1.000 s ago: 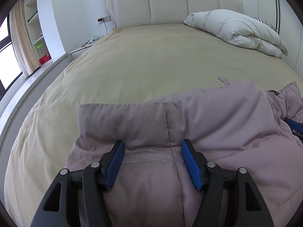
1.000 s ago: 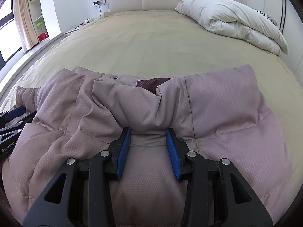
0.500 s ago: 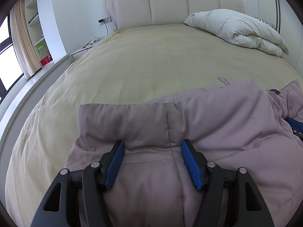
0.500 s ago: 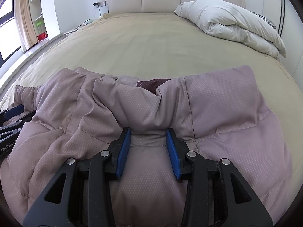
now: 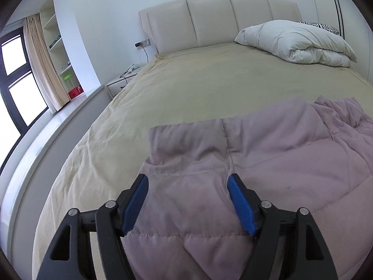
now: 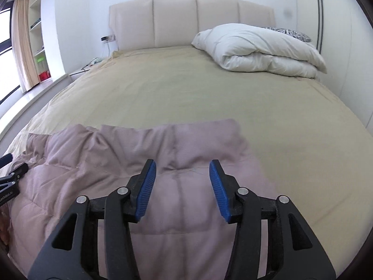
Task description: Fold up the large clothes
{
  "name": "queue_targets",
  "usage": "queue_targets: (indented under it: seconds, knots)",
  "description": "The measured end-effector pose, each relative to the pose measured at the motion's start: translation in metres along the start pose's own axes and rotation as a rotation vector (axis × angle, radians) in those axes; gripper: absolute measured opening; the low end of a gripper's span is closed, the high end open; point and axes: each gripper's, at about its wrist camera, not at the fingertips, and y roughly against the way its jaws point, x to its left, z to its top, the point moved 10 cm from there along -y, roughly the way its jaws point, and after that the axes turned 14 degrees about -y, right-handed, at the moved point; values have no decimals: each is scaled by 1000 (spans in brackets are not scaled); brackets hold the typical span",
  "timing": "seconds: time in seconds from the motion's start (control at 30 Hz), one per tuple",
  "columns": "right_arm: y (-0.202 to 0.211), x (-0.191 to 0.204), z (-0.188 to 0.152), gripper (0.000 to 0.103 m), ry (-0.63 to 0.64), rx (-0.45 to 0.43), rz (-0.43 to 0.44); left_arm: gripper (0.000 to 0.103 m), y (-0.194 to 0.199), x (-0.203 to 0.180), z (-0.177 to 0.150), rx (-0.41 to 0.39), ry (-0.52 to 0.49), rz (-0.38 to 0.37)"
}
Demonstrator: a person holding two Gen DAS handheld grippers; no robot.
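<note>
1. The left tongs (image 5: 187,186) tilt downward over the near part of the pink padded jacket (image 5: 256,168), and their jaws are opening; the blue pads (image 5: 136,203) stand apart with the jacket's quilted fabric lying between them, not pinched.
2. The right tongs (image 6: 181,175) point down at a similar slant over the same jacket (image 6: 177,200); their jaws are opening too, with the fabric between the blue pads (image 6: 146,186) and clear of both.
3. At the left edge of the right wrist view, the black tip of the left tongs (image 6: 10,177) shows over the jacket's left side.
4. The jacket lies spread across the near end of the bed (image 5: 209,88), its folded-over far edge facing the headboard (image 5: 219,21).
5. Beyond the jacket, the tan bed cover runs bare towards the headboard.
6. A folded white duvet (image 6: 261,49) sits near the headboard on the bed's right side, with a zebra-striped pillow (image 6: 289,32) behind it.
7. Left of the bed stand a nightstand (image 5: 119,82), shelves (image 5: 60,53) and a curtained window (image 5: 21,79).
</note>
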Motion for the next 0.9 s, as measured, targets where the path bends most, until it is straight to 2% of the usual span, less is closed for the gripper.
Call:
queue_targets:
  seconds: [0.1,0.13,0.2,0.37,0.5,0.57,0.6,0.67,0.7,0.8,0.9]
  knots:
    - [-22,-36,-23,50,-9,138,-95,85,-13,4,-13,30,56,-28]
    - [-29,-43,-33,50,-16,167,-81,86,-17,5,-14,38,73,-42]
    - [-32,-48,-40,50,-24,136,-51,86,-21,4,-15,43,75,-53]
    - [-40,-51,-48,50,-22,112,-85,86,-35,-2,-17,47,106,-89]
    - [-42,-55,-53,50,-42,115,-63,86,-40,-3,-17,59,117,-118]
    - [-43,-54,-52,50,-34,120,-72,85,-34,0,-16,65,123,-131]
    - [-43,-54,-49,50,-25,127,-84,81,-26,2,-15,61,120,-128]
    - [-31,-51,-41,50,-25,130,-121,76,-6,7,-12,18,109,-109]
    - [-18,-43,-38,50,-33,115,-106,75,6,8,-10,-11,105,-102]
    - [24,16,-32,50,36,37,41,75,27,13,-5,-62,122,-84]
    - [40,86,-38,50,145,48,165,75,17,10,-5,-31,95,-70]
